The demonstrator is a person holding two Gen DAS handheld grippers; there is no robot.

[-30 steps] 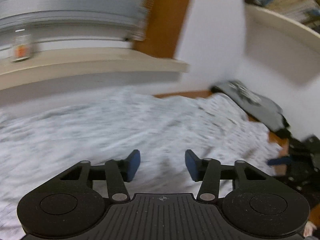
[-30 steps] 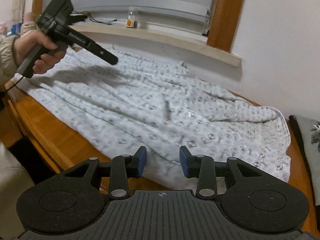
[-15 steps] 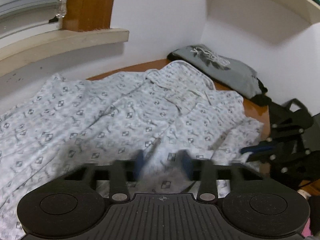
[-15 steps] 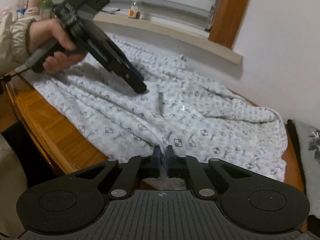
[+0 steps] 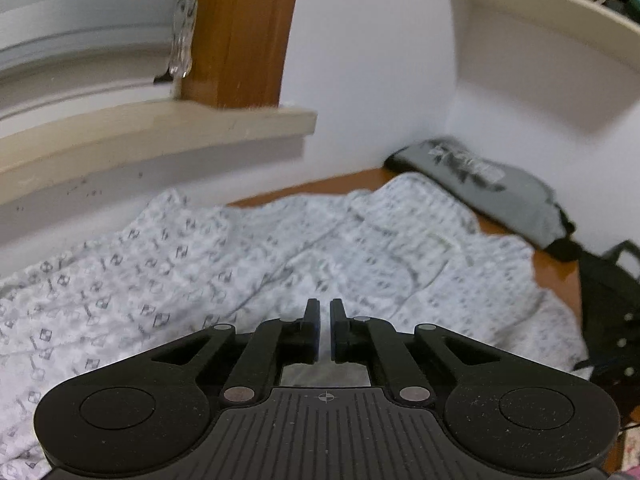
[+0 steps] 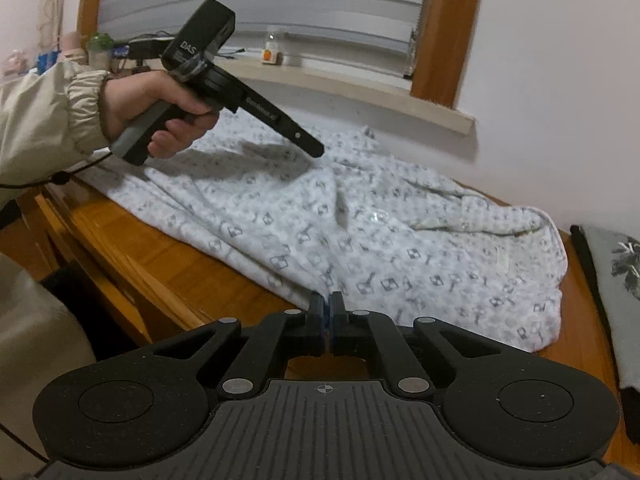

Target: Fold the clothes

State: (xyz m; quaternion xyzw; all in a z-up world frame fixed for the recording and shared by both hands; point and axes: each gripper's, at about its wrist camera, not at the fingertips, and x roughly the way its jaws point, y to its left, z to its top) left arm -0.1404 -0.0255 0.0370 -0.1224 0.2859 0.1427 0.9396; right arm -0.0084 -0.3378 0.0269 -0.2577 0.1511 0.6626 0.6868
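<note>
A white shirt [image 6: 400,248] with a small grey print lies spread on the wooden table [image 6: 180,264]; in the left wrist view the shirt [image 5: 280,248] fills the foreground. My right gripper [image 6: 326,296] is shut on the shirt's near hem, where the cloth rises into the pads. A hand [image 6: 152,108] holds my left gripper [image 6: 316,150] with its tip on the shirt's upper middle. In its own view the left gripper [image 5: 324,304] shows a narrow slit between its jaws, which are opening slightly. Pale cloth fills that slit.
A folded grey garment [image 5: 500,192] with a dark print lies at the table's right end [image 6: 616,264]. A window sill [image 6: 360,84] with a small bottle [image 6: 272,54] runs along the wall behind. The table's front edge drops off at the left.
Both grippers went from open to closed. The left one swung across and came down onto the middle of the shirt. The right one pinched the near hem and shifted slightly.
</note>
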